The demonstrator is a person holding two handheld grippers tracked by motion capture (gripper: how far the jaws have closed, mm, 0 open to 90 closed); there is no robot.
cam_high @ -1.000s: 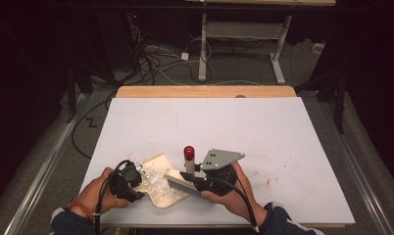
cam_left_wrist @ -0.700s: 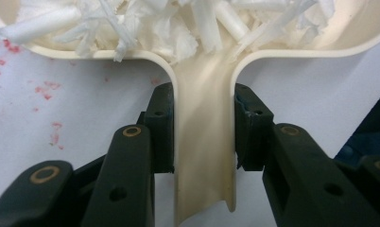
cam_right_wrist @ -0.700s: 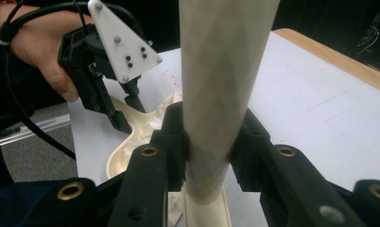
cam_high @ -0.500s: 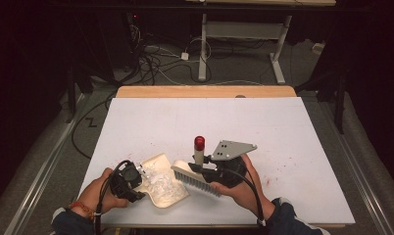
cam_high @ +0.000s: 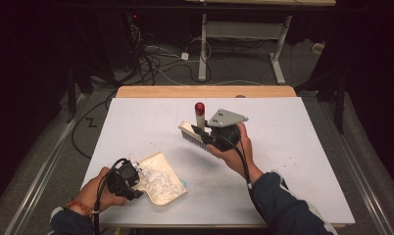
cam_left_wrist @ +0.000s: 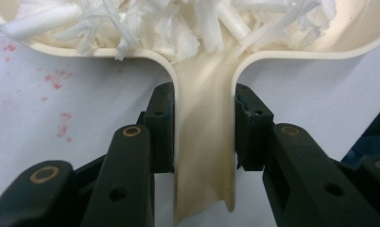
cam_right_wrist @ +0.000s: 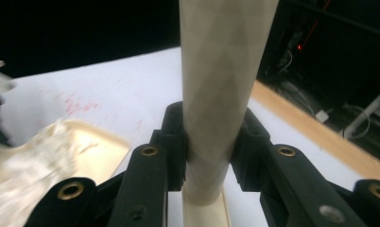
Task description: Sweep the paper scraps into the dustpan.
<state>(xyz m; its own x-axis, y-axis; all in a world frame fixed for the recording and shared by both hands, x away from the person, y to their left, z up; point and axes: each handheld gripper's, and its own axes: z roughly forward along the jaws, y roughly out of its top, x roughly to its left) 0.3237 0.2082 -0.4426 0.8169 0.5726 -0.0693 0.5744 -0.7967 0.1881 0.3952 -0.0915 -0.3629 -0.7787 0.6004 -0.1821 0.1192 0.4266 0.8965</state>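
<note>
High view: your left claw (cam_high: 131,177) sits lower left of the frame, clamped on the handle of the cream dustpan (cam_high: 161,169), which rests on the white desk (cam_high: 293,147). Pan is loaded with white paper shreds (cam_high: 158,180). Your right claw (cam_high: 203,132) is up at frame centre, well apart from the pan, gripping the brush (cam_high: 192,133) by its handle, red cap on top, bristles clear of the desk.

Left gripper view: both pads pressed on the dustpan handle (cam_left_wrist: 204,142), shreds (cam_left_wrist: 178,23) piled in the pan across the top of the frame. Faint red specks on the desk at left.

Right gripper view: jaws closed tight on the cream brush handle (cam_right_wrist: 221,94), which runs straight up the middle. Dustpan (cam_right_wrist: 84,142) at lower left, blurred.

Status, my read: sweep looks done, since the desk around the pan shows no loose shreds. Left: emptying the pan and setting down the brush.
</note>
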